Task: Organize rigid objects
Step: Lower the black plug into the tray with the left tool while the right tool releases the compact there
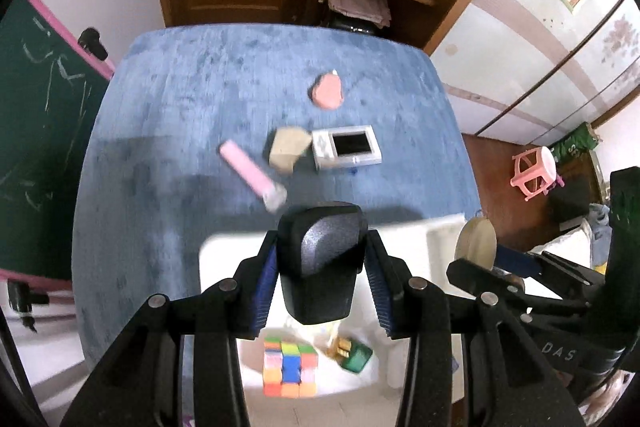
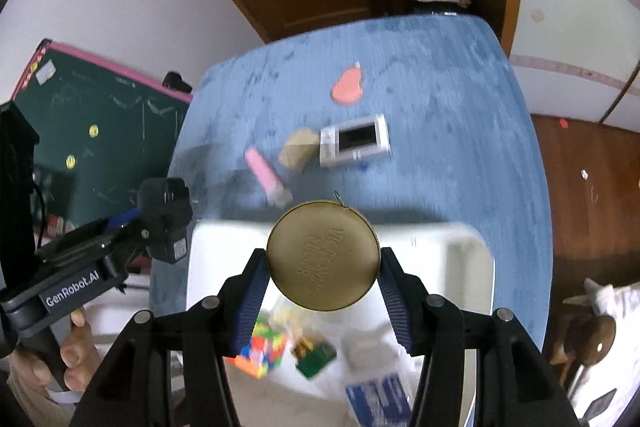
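Left gripper (image 1: 320, 263) jaws clenched on a black plastic block (image 1: 320, 259) (looks like a charger or adapter, can't confirm), held above the white bin (image 1: 440, 231) at the near edge of the bench (image 1: 168, 115). In the right wrist view the same gripper (image 2: 160, 223) sits far left with the block (image 2: 166, 219) just left of the bin's wall (image 2: 468, 255).

Inside the bin: Rubik's cube (image 1: 290, 367) to the left, green brick piece (image 1: 354, 355) just beside it on the right. Both blurred.

On the blue bench beyond the bin, left to right: pink stick (image 1: 250, 169) lying diagonally with a grey end nearest the bin, tan block (image 1: 289, 149), then a white handheld console (image 1: 346, 146) with a dark screen, touching or nearly touching the tan block (can't tell which). Salmon-pink flat piece (image 1: 328, 91) further back, well apart from the rest.

Right gripper (image 2: 323, 259) jaws grasping a round gold tin (image 2: 323, 255), flat face toward the camera, embossed lettering on it. It hangs over the bin's far rim. Seen edge-on in the left wrist view (image 1: 477, 241), right of the black block.

Both frames have motion blur.
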Demonstrator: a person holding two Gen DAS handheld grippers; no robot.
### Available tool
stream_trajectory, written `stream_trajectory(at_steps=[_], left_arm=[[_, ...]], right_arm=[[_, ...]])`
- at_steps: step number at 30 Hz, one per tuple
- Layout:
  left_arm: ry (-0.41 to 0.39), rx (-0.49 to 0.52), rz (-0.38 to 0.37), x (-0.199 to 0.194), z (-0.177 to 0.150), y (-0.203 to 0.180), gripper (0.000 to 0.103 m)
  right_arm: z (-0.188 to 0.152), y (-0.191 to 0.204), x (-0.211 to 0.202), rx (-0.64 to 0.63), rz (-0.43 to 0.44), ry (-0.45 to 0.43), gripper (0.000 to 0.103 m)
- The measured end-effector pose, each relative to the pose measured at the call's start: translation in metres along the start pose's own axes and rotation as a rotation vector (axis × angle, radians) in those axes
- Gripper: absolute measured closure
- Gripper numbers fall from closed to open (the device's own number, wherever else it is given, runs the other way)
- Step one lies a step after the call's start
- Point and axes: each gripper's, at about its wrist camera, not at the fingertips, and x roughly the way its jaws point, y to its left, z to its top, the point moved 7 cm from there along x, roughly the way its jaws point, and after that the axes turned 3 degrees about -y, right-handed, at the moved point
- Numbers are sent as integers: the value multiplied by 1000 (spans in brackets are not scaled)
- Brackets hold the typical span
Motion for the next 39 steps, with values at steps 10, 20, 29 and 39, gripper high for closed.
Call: stream_trajectory(at_steps=[10,20,29,39], left_arm=[[76,-2,48,28,-82,-3,58],[108,0,88,48,-125,-5,58],[124,0,102,55,-141,-5,57],[96,-52,75,44,-129,-4,31]], right_arm=[[-96,-13,39,-24,-42,168,48],[-123,-4,45,-143,-116,163,48],[-134,8,49,-289,-196,139,41],[-126,6,38,-230,-123,119,32]])
